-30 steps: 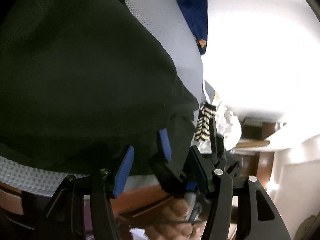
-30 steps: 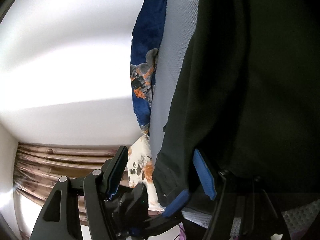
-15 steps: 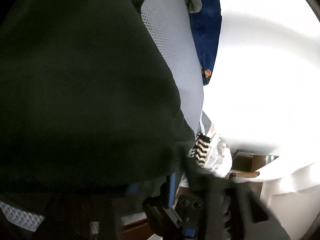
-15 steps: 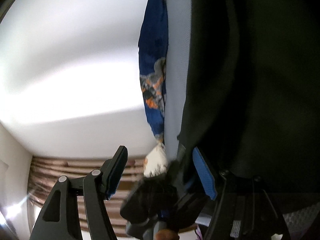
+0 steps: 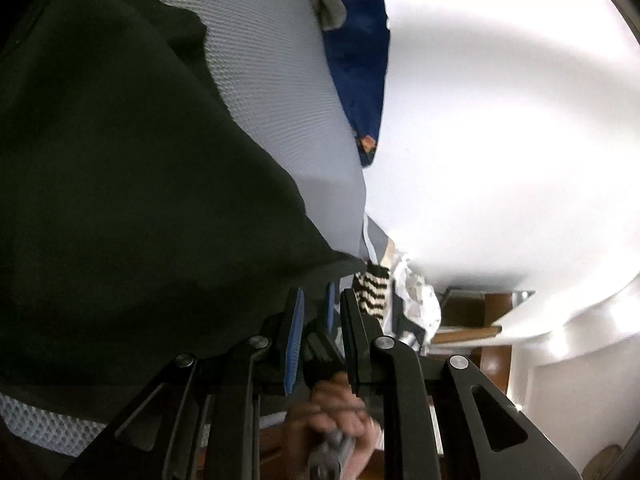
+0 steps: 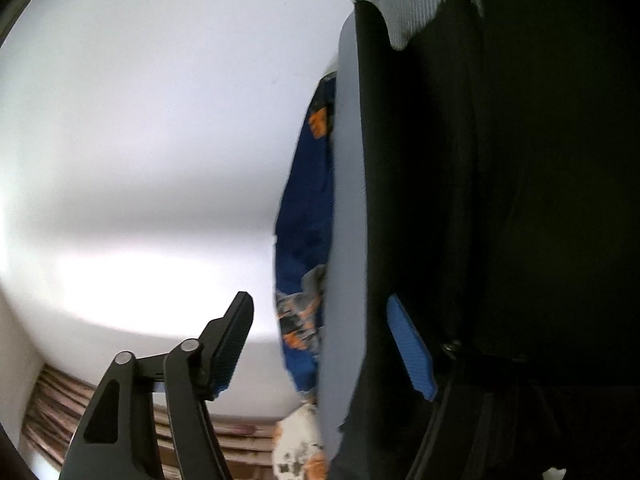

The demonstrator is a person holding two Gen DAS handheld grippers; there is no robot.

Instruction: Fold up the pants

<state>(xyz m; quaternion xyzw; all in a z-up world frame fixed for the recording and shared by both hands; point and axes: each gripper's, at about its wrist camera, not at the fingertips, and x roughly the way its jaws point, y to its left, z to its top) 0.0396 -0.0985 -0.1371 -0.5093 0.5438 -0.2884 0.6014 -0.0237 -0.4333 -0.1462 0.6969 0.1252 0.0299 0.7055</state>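
The black pants lie on a grey mesh surface and fill the left of the left wrist view. My left gripper is nearly shut at the pants' lower corner, with dark cloth between its blue pads. In the right wrist view the pants fill the right side. My right gripper is open; its right blue pad lies against the pants' edge and its left finger stands free. The person's other hand shows below the left gripper.
A blue printed cloth lies beyond the grey surface, and shows in the right wrist view. A striped black-and-white item and white patterned cloth lie nearby. Wooden furniture stands behind. White wall fills the background.
My left gripper has closed from open onto the pants' corner. My right gripper has stayed open and shifted along the pants' edge; the view has tilted.
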